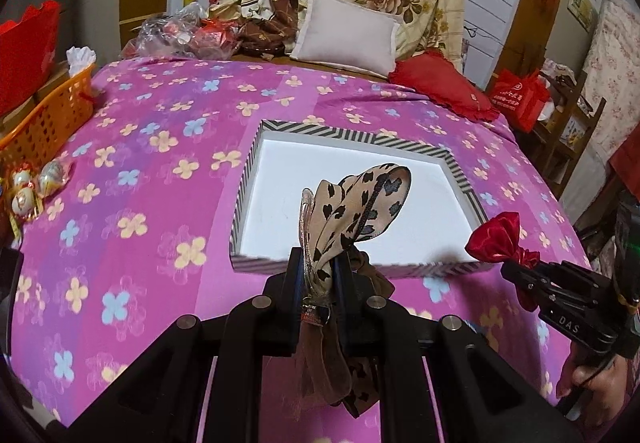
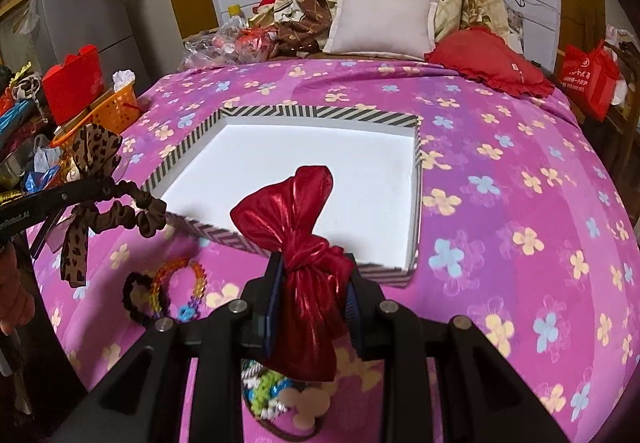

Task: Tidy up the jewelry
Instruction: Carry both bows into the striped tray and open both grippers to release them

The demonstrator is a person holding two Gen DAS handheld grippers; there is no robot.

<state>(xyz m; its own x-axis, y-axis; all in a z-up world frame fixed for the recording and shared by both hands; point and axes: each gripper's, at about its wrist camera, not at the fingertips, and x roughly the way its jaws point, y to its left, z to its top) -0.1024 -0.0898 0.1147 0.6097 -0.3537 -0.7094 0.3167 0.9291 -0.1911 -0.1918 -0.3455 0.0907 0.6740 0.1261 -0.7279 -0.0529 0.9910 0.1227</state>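
Note:
My left gripper (image 1: pixel 320 267) is shut on a beige bow hair tie with black leopard spots (image 1: pixel 360 203), whose brown scrunchie loop (image 2: pixel 148 215) dangles below the fingers. It hangs just in front of the near wall of a white tray with a black-and-white striped rim (image 1: pixel 256 147). My right gripper (image 2: pixel 316 275) is shut on the knot of a shiny red satin bow (image 2: pixel 296 211), also held above the bed near the tray's (image 2: pixel 320 111) front edge. On the bedspread near the right gripper lie a beaded bracelet (image 2: pixel 180 275), a black hair tie (image 2: pixel 134 299) and more beaded pieces (image 2: pixel 268 391).
The pink flowered bedspread (image 1: pixel 140 203) covers the bed. An orange basket (image 1: pixel 52 115) and small round ornaments (image 1: pixel 36 183) sit at its left edge. A white pillow (image 1: pixel 348 31), a red cushion (image 1: pixel 444 83) and crumpled bags (image 1: pixel 188 35) lie at the far end. A red bag (image 1: pixel 520 99) stands at right.

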